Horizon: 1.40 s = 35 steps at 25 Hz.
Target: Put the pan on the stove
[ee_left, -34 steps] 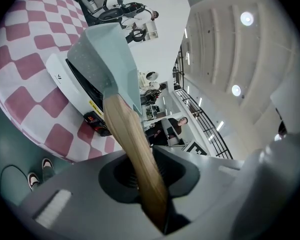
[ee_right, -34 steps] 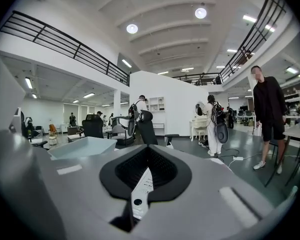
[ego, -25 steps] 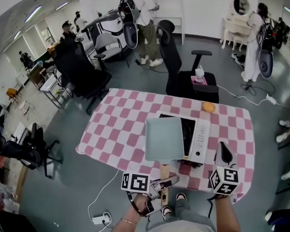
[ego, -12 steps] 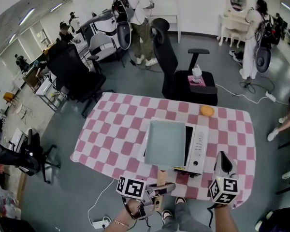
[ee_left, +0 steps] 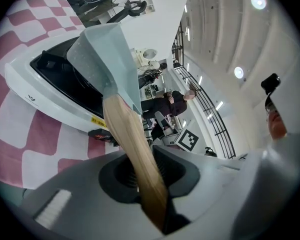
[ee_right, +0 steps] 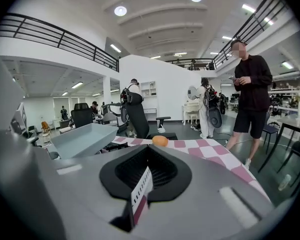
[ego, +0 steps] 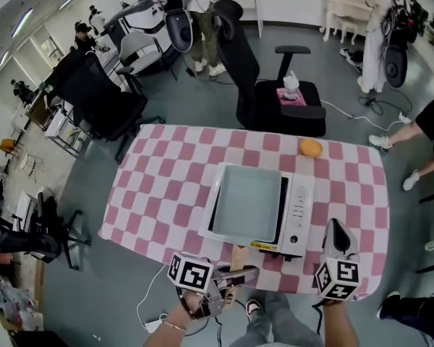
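A square pale teal pan (ego: 247,202) with a wooden handle (ego: 236,255) lies level over the black top of the white stove (ego: 301,212). I cannot tell whether it rests on it. My left gripper (ego: 235,273) is shut on the handle (ee_left: 130,144) at the table's near edge. In the left gripper view the pan (ee_left: 107,54) stands above the stove (ee_left: 45,91). My right gripper (ego: 336,230) hovers to the right of the stove, shut with nothing held. In the right gripper view the pan (ee_right: 82,138) shows at the left, past that gripper (ee_right: 142,184).
The stove sits on a pink-and-white checked table (ego: 166,186). An orange (ego: 311,148) (ee_right: 160,140) lies at its far right. Black office chairs (ego: 275,107) stand behind the table. A person (ee_right: 250,99) stands at its right. A cable and power strip (ego: 155,324) lie on the floor at the left.
The pan has shifted right and farther onto the stove, from covering its left part to covering nearly the whole black top. The right gripper has hardly moved.
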{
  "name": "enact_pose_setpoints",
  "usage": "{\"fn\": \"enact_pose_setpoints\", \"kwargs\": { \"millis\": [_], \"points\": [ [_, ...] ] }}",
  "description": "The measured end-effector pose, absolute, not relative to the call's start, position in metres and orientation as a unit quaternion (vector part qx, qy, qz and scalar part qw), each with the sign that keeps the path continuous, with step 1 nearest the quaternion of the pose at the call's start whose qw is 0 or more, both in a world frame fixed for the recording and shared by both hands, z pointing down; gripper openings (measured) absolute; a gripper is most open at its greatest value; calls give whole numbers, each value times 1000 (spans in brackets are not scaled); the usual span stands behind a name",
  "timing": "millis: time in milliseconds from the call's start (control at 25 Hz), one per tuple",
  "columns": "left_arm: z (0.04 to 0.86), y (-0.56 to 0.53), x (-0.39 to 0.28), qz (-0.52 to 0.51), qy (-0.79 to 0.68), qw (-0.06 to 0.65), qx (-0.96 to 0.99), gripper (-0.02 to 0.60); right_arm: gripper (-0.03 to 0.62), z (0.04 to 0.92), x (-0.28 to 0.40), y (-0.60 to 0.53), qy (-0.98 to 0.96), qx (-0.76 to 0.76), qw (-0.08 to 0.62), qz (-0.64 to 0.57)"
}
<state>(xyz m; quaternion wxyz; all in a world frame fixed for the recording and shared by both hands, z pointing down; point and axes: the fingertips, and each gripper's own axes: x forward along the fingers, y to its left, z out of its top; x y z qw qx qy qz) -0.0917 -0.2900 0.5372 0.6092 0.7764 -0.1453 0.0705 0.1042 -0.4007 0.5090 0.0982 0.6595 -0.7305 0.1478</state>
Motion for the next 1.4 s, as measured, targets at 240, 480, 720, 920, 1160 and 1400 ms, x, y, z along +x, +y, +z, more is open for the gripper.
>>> {"fn": "enact_pose_setpoints", "kwargs": {
  "millis": [240, 480, 720, 920, 1160, 1400],
  "points": [
    [543, -301, -97, 82, -139, 607, 778, 66, 9, 518, 105, -409, -729, 659, 106, 152],
    [547, -305, -99, 96, -134, 602, 781, 67, 9, 525, 106, -412, -726, 660, 111, 158],
    [551, -305, -101, 99, -130, 608, 777, 67, 9, 529, 105, -412, -726, 659, 114, 162],
    [553, -303, -98, 100, -120, 610, 776, 67, 9, 531, 104, -414, -727, 657, 117, 162],
    [554, -304, -95, 87, -110, 616, 775, 69, 9, 531, 101, -418, -731, 652, 121, 158],
    [556, -303, -95, 81, -107, 624, 770, 67, 9, 533, 103, -418, -731, 653, 122, 158]
  ]
}}
